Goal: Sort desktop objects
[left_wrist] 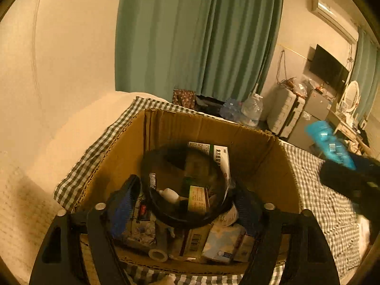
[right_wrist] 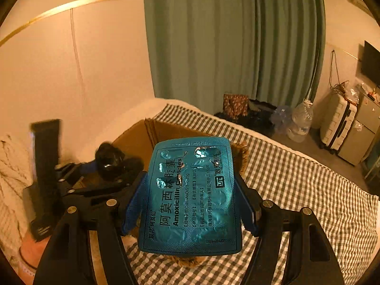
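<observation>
The blister pack [right_wrist: 191, 197] of capsules sits clamped flat between the pads of the right gripper [right_wrist: 190, 201], foil side up, some pockets already burst. It hangs above the checked cloth [right_wrist: 296, 190], just short of the near right corner of the box [left_wrist: 261, 156] and not yet over the opening.

Over the box, the left gripper [left_wrist: 182, 201] has a dark, glossy round thing [left_wrist: 187, 185] between its fingers. The view there is blurred and the thing is see-through, so I cannot tell whether the pads press on it or it has been let go.

Inside the box lie medicine cartons [left_wrist: 219, 156], a small white bottle [left_wrist: 169, 194], a tape roll [left_wrist: 158, 254] and a tissue pack [left_wrist: 223, 242], crowded toward the near wall.

What could go wrong, as I judge it:
- The pack is thin and slick. Held by its edges only, it may bow and slip out onto the cloth outside the box.
- Let go too early, it lands on the box rim and slides off.
- Both grippers head for the same opening, so the right one could knock the left.
- If the round thing drops, it may bounce off the cartons, or tip the bottle.
</observation>
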`<move>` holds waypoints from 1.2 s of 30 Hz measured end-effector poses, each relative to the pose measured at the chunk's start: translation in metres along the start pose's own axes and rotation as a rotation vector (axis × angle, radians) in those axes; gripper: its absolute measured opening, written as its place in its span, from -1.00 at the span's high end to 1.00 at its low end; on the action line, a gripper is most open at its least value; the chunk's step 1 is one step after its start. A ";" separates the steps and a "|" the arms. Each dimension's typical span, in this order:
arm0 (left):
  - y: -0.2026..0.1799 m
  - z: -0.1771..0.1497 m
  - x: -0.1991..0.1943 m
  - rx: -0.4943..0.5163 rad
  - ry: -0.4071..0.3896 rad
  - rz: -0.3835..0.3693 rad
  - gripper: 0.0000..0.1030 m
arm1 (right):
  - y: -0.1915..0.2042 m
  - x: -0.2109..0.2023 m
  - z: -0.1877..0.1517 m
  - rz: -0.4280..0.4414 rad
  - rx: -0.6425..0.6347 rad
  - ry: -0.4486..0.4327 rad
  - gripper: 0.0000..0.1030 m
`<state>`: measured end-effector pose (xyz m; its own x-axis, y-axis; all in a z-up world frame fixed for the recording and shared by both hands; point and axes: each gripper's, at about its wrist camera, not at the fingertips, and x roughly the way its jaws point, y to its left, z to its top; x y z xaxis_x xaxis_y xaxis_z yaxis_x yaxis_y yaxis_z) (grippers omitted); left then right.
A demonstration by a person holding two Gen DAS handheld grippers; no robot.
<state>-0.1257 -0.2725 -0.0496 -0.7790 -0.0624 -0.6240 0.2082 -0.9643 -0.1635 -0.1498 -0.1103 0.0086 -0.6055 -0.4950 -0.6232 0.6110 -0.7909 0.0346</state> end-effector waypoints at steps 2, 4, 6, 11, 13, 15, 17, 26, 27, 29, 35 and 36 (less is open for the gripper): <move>0.004 0.004 -0.007 -0.003 -0.019 0.017 -0.90 | 0.003 0.006 0.000 0.013 0.016 0.007 -0.34; 0.003 0.006 -0.015 0.008 -0.049 0.046 -0.99 | 0.002 0.009 0.003 0.047 0.044 -0.004 -0.58; 0.002 0.006 -0.019 0.028 -0.061 0.070 -1.00 | 0.003 0.009 0.009 0.021 0.060 -0.022 -0.86; 0.000 0.002 -0.024 0.043 -0.066 0.097 -1.00 | 0.003 -0.003 0.012 -0.032 0.050 -0.083 -0.86; -0.003 -0.001 -0.026 0.046 -0.063 0.090 -1.00 | 0.002 -0.008 0.009 -0.038 0.054 -0.089 -0.89; -0.010 -0.007 -0.030 0.055 -0.070 0.082 -1.00 | -0.003 -0.016 0.001 -0.053 0.064 -0.088 -0.93; -0.021 -0.011 -0.035 0.066 -0.078 0.063 -1.00 | -0.007 -0.026 -0.009 -0.077 0.075 -0.090 -0.94; -0.077 -0.027 -0.047 0.145 -0.082 -0.012 -1.00 | -0.041 -0.075 -0.084 -0.293 0.213 -0.193 -1.00; -0.082 -0.029 -0.049 0.159 -0.081 -0.016 -1.00 | -0.048 -0.079 -0.091 -0.314 0.226 -0.185 -1.00; -0.094 -0.030 -0.054 0.180 -0.091 -0.028 -1.00 | -0.057 -0.083 -0.100 -0.341 0.255 -0.169 -1.00; -0.117 -0.036 -0.062 0.215 -0.114 -0.046 -1.00 | -0.080 -0.080 -0.119 -0.378 0.291 -0.114 -1.00; -0.119 -0.037 -0.061 0.220 -0.113 -0.045 -1.00 | -0.084 -0.080 -0.121 -0.382 0.307 -0.110 -1.00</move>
<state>-0.0809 -0.1444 -0.0201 -0.8483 -0.0349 -0.5283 0.0478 -0.9988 -0.0107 -0.0906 0.0395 -0.0387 -0.8167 -0.1717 -0.5509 0.1675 -0.9841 0.0584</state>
